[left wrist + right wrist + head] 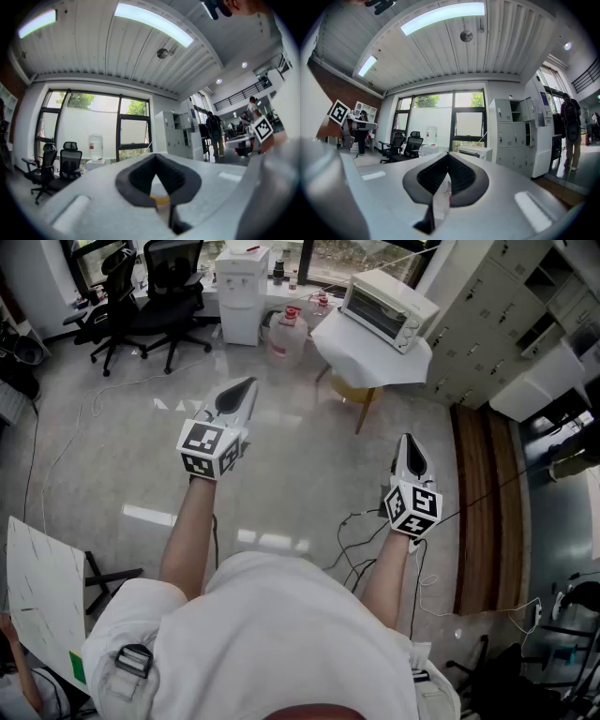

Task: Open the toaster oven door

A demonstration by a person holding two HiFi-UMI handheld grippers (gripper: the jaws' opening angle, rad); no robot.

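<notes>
Left gripper [246,385] and right gripper [409,441] point level, fingers together, empty — likely a carrying pose, the closed white toaster oven [389,307] standing well apart.

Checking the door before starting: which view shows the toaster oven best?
Head view: the toaster oven is seen whole and closed. The right gripper view shows it small, far off; the left gripper view does not show it.
</notes>
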